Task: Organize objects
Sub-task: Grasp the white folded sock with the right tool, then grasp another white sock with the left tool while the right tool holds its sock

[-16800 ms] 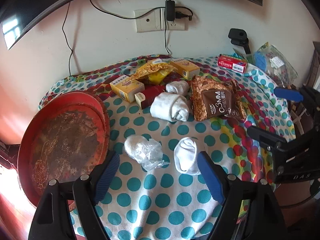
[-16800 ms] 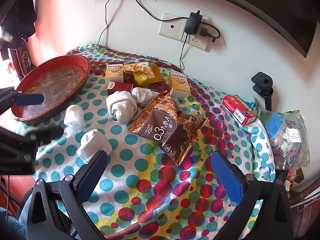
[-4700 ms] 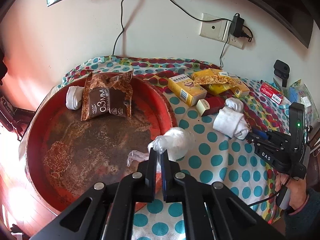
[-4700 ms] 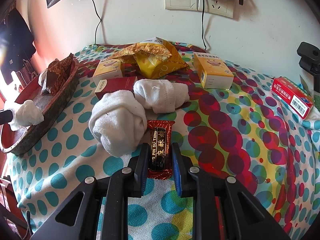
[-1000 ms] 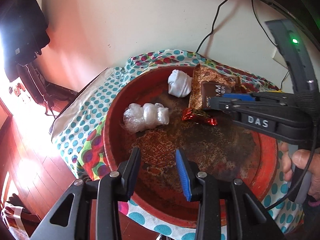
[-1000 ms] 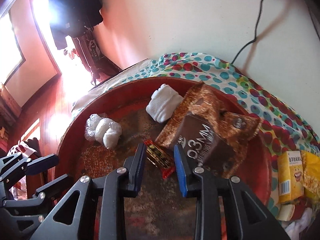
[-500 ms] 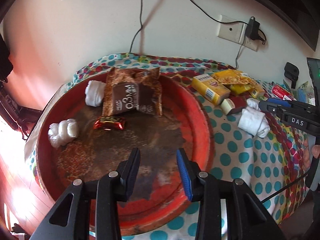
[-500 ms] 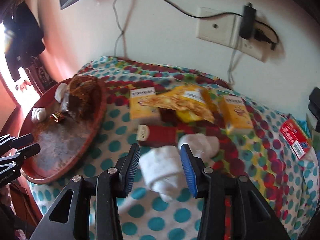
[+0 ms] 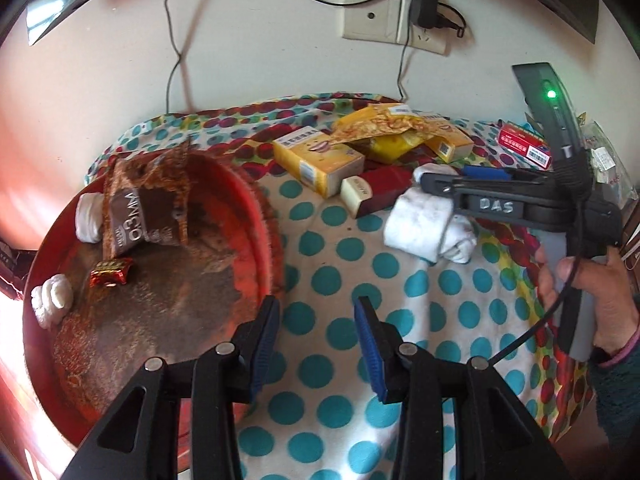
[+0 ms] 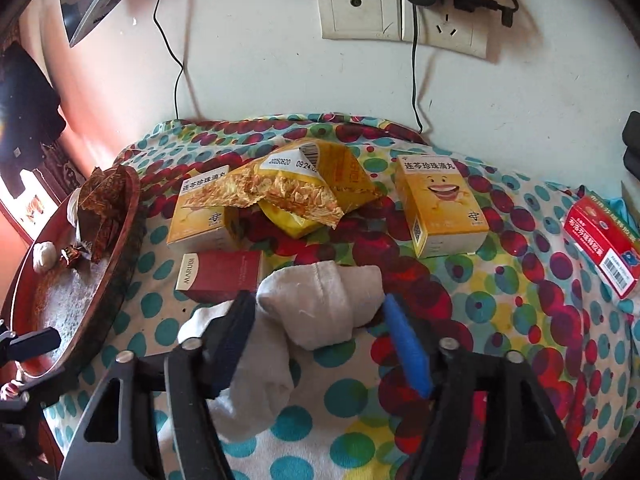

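Note:
My right gripper points down at a small rolled white sock. Its jaws are opening, with the sock between the pads and not pressed. A bigger sock roll lies under its left finger. In the left wrist view that gripper hovers over the socks, held by a hand. My left gripper is opening too, with nothing in it, over the dotted cloth beside the red tray. In the tray lie a brown coffee bag, a white sock, a red candy and a plastic-wrapped bundle.
Behind the socks lie a dark red box, two yellow boxes and a torn yellow snack bag. A red and white box sits at the right edge. The wall with sockets and cables rises right behind the table.
My right gripper has spread wider and dropped closer, now straddling the small sock. The left gripper has shifted right, from above the tray to the cloth beside its rim.

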`<state>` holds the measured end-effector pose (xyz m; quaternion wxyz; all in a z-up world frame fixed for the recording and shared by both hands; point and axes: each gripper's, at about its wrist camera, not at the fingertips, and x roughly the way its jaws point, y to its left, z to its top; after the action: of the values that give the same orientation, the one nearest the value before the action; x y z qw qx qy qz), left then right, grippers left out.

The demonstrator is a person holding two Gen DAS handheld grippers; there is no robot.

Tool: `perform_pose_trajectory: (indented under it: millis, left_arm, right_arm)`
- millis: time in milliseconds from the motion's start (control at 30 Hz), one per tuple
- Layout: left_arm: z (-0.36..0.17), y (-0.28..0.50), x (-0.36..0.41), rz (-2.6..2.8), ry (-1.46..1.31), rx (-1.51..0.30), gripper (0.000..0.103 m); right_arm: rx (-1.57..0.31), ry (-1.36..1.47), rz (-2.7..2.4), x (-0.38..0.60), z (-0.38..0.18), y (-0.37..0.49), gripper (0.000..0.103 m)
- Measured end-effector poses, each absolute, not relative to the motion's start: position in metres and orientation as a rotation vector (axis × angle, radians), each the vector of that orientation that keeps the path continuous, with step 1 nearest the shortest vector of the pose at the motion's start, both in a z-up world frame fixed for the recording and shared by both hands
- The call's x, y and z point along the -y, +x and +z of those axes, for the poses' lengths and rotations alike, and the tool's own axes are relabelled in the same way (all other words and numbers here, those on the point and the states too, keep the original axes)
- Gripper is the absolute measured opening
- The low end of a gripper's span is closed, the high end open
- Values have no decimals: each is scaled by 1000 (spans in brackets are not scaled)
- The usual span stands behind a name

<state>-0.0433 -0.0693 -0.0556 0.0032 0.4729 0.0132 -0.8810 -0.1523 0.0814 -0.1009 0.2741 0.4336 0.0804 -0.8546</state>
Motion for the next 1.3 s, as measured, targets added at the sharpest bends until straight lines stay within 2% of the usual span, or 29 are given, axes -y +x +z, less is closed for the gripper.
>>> perform_pose_trajectory:
  millis: [67, 133, 233, 433, 633, 767, 1033, 1200, 1300]
  left_arm:
    - [-57, -51, 63, -2765, 1494, -42, 42]
    - [-58, -57, 58, -2765, 1500, -41, 43]
    - [-58, -66, 49, -2770, 1512, -62, 45]
    - [-60, -83, 21, -2805, 1574, -97, 46]
    - [-58, -101, -3, -2820, 1610, -285, 49]
    - [-61, -116, -16, -2809, 1570, -321, 52]
    - [-83, -132, -20, -2781, 1500, -160, 52]
    - [-97, -129, -24, -2827, 1479, 8, 54]
    - [-99, -129, -21, -2834, 1480, -26, 55]
  right_arm:
    - [-214, 1167, -2285, -80, -106, -156, 64]
    - [-210, 1164, -2274, -80, -110, -158, 49]
    - [-220, 1122, -2278, -86, -107, -152, 36]
    - [-223, 1067, -2366, -124, -99, -136, 35]
    - [-169, 1102, -2397, -164, -107, -125, 35]
    - [-138, 1103, -2389, -172, -111, -118, 35]
    - [-139, 1118, -2373, -172, -114, -115, 37]
    - [-156, 1120, -2378, -169, -114, -118, 37]
    - [-178, 1123, -2385, -166, -115, -119, 38]
